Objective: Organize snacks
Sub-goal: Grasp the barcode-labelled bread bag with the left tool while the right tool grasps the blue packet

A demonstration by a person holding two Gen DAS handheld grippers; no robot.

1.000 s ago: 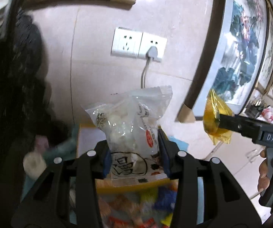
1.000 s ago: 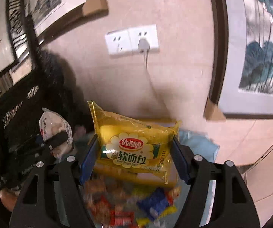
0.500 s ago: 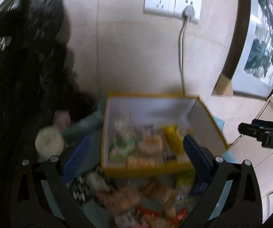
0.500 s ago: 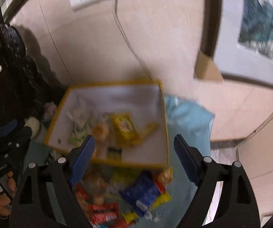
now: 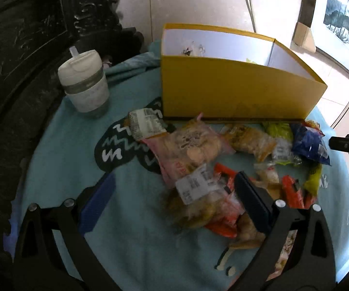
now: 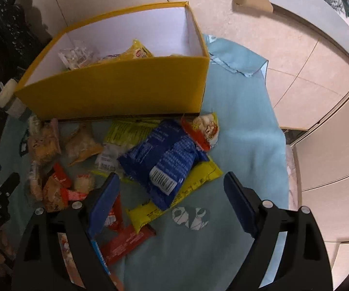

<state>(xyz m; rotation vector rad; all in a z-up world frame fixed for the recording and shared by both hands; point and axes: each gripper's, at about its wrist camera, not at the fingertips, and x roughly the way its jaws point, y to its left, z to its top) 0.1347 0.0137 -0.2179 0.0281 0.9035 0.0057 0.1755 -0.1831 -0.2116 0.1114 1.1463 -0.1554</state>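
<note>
The left gripper (image 5: 174, 196) pointed steeply down over the snack pile, its jaws spread wide and gripping nothing, a clear packet with a white label (image 5: 196, 201) lying loose between them. The right gripper (image 6: 172, 194) hung tilted the same way; its jaws had just been opening and held nothing, with a blue packet (image 6: 167, 160) on a yellow one (image 6: 193, 189) between the blue pads. Both worked over a teal cloth (image 6: 242, 131). The loose snacks (image 5: 223, 155) lay heaped against the front wall of the yellow box (image 6: 116, 92), which already held several packets (a yellow one among them). A lidded white cup (image 5: 84, 82) stood near the cloth's far left edge. Bare cloth lay open left of the left gripper and along the right edge.
</note>
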